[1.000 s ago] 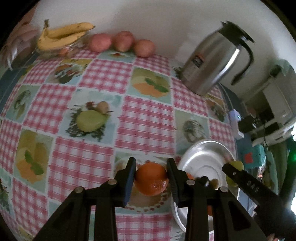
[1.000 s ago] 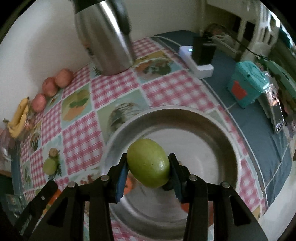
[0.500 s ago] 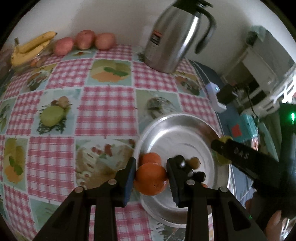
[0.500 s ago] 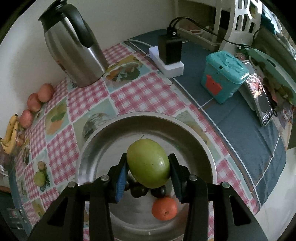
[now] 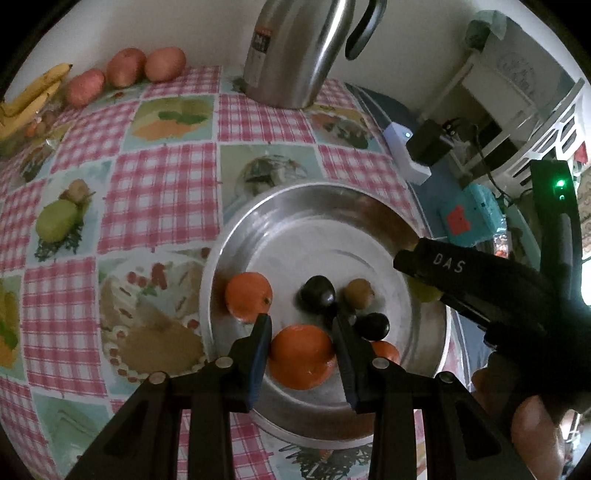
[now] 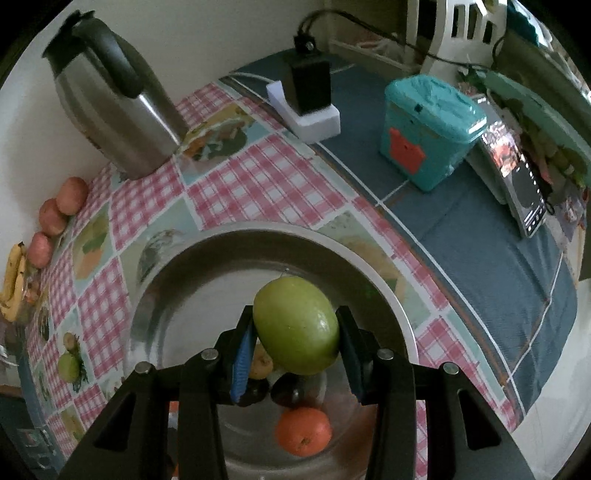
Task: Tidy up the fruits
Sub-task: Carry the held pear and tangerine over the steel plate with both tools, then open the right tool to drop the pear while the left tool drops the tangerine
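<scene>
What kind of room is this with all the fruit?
Probably a home kitchen or dining corner. A checked tablecloth printed with fruit covers the table, a steel jug stands by the wall, and bananas lie near a metal bowl of fruit.

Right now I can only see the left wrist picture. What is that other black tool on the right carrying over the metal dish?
Observer: A large green fruit. The right gripper has it clamped between its pads, above the metal dish.
Operator: The steel jug is cut off at the top for me. How does it end?
Observer: The steel jug has a black lid with a pouring lip, and it is closed.
Operator: Is anything next to the teal box?
Observer: Yes, a lit screen, probably a phone, is propped up just beyond the teal box.
</scene>
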`<control>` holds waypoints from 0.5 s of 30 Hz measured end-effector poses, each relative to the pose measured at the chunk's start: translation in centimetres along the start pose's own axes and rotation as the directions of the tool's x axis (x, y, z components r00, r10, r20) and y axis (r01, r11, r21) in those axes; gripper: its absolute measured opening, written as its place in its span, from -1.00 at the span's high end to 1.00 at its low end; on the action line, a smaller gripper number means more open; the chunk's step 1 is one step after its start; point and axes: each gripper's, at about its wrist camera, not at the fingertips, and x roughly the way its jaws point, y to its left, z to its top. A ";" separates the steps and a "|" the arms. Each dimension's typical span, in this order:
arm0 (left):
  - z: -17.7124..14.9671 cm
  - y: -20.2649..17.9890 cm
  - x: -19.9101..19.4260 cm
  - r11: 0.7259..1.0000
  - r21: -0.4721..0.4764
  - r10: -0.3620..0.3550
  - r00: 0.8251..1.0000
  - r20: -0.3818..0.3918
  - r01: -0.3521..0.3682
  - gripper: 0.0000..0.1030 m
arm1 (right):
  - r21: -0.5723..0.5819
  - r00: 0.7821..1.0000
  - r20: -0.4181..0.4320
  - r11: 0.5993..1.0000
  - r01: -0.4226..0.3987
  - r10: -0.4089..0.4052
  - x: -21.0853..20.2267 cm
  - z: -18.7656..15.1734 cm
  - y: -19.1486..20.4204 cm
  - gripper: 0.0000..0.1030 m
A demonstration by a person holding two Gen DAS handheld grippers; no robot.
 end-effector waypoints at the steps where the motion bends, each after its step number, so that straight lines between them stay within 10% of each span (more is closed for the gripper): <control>1: 0.0 0.0 0.2 1.000 0.000 0.004 1.000 -0.007 -0.004 0.29 | 0.003 1.000 -0.004 1.000 0.006 -0.006 0.2 0.0 -0.1 0.13; 15: -0.1 0.3 1.6 1.000 -0.008 0.007 0.999 -0.045 -0.007 0.27 | 0.022 0.998 -0.048 0.998 0.050 -0.049 2.1 -0.3 -0.4 0.13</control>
